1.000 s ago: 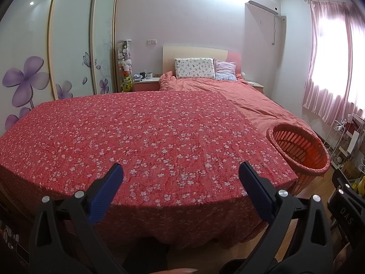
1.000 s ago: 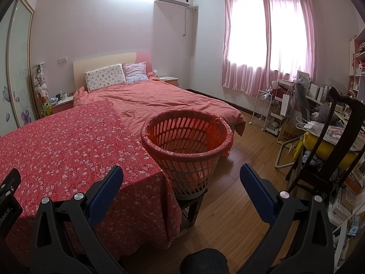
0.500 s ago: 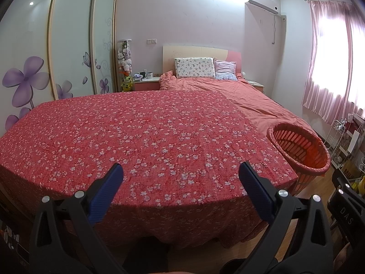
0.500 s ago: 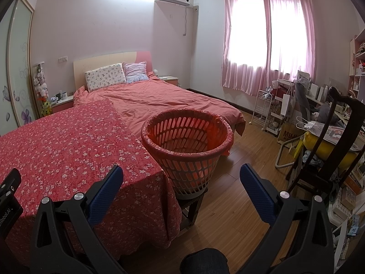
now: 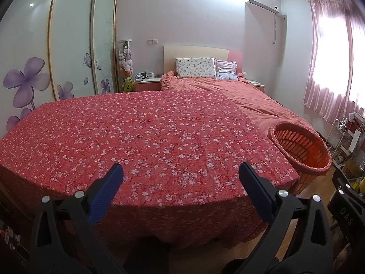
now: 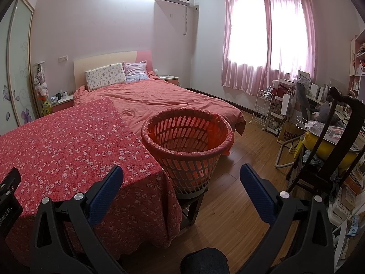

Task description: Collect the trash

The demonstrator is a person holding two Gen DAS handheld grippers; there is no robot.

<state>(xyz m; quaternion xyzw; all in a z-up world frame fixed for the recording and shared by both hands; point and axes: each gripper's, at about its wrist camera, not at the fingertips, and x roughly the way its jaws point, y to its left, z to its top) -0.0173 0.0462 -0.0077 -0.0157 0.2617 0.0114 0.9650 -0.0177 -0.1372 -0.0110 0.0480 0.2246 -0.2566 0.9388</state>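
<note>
A red slatted basket (image 6: 187,137) lined with a red bag stands on a small dark stool beside the table's right corner; it also shows in the left wrist view (image 5: 301,146). A table under a red flowered cloth (image 5: 146,137) fills the left wrist view, with no trash visible on it. My left gripper (image 5: 180,178) is open and empty, held before the table's near edge. My right gripper (image 6: 181,178) is open and empty, pointed at the basket from a short way off.
A bed with a salmon cover (image 6: 164,100) lies behind the table. A dark wooden chair (image 6: 337,137) and cluttered shelves stand at the right. A white wire rack (image 6: 264,107) is under the pink-curtained window. Wooden floor (image 6: 239,182) runs right of the basket.
</note>
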